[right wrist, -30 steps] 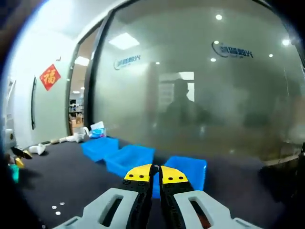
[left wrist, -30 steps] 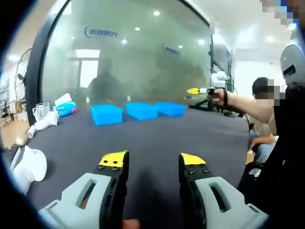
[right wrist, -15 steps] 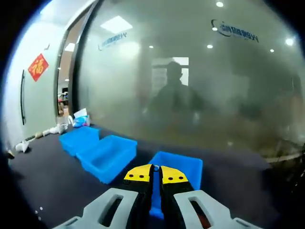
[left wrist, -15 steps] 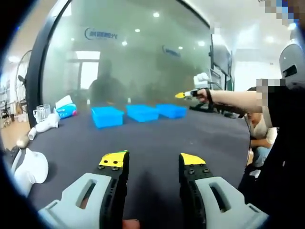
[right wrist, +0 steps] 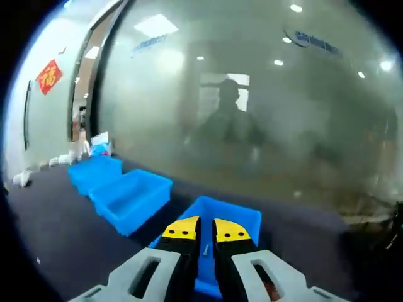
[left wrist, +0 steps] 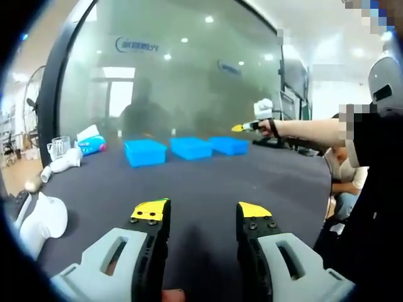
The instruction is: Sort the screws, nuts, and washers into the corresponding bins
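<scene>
Three blue bins stand in a row on the dark table: left bin (left wrist: 145, 152), middle bin (left wrist: 191, 148), right bin (left wrist: 229, 145). My left gripper (left wrist: 201, 212) hovers open and empty over the near table, far from them. My right gripper (left wrist: 242, 127) is held out on a person's arm, just above the right bin. From its own view my right gripper (right wrist: 206, 229) hangs over the nearest bin (right wrist: 242, 217), jaws a thin slit apart. A small grey metal piece (right wrist: 205, 250) shows in that slit. The other two bins (right wrist: 129, 195) (right wrist: 94, 173) lie to the left.
A frosted glass wall (left wrist: 176, 69) runs behind the bins. White objects (left wrist: 41, 217) and a cup (left wrist: 56, 148) sit at the table's left side. A seated person (left wrist: 343, 179) is at the right edge.
My right gripper has moved forward from in front of the bins to above the nearest one, and its slit has widened slightly. The left gripper has stayed where it was, still open.
</scene>
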Demonstrator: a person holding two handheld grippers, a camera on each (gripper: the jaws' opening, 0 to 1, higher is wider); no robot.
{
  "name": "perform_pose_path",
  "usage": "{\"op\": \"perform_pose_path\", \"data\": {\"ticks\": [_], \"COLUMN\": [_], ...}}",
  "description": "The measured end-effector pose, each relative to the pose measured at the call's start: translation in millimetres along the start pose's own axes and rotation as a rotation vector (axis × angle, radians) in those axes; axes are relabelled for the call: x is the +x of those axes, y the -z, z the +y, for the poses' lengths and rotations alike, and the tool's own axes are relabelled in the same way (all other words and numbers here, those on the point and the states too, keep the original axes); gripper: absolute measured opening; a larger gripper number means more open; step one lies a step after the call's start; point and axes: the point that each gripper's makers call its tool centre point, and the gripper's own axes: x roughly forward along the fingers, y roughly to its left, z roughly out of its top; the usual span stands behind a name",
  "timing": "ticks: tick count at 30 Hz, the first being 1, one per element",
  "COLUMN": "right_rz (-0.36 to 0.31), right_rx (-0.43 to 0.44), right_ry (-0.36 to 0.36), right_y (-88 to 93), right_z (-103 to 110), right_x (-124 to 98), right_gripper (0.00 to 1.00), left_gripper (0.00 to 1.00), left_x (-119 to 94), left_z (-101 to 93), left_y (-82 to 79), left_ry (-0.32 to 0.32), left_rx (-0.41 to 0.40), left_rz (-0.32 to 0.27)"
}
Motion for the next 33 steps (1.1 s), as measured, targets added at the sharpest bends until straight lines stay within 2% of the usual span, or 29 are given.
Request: {"op": "perform_pose_path", "data": {"ticks": [2,5,12,15,21,25,28,33], "right_rz": [-0.011,-0.009,-0.019,-0.031,-0.052,-0.086,-0.137,-0.185], "right_rx": [-0.072,-0.043,-0.01,0.071,0.058,0.062,0.116,0.164], "right_ry": [0.011,0.006,-0.006,-0.049,-0.111,-0.151,-0.175,-0.178], "right_y": [-0.4,2.7,7.5,8.4,12.3,13.4,11.9,14.3], "right_z": [1,3,6,18,44,63,76,82], "right_x": [0,-1,-9,-18,-49,-77,-104,-137], "right_gripper": [0.12,0.23,0.28,0.32,0.32,0.32,0.32,0.32], "left_gripper": [0.41,0.41,0.41,0.41,0.41,0.41,0.41,0.41], "left_x": [0,0,-2,-2,-1,-1,-1,-1], "left_z": [-0.6,-0.8,1.0,1.1,0.0,-2.3,-2.2,-4.2], "left_y": [0.4,0.3,-0.2,-0.7,-1.9,-3.0,-3.5,-4.5], "left_ry": [0.001,0.003,-0.003,-0.004,-0.002,0.002,-0.001,0.004], "left_rx": [0.005,0.002,0.005,0.01,0.006,0.013,0.02,0.022], "left_rz": [0.003,0.003,0.003,0.003,0.0,0.0,0.0,0.002]}}
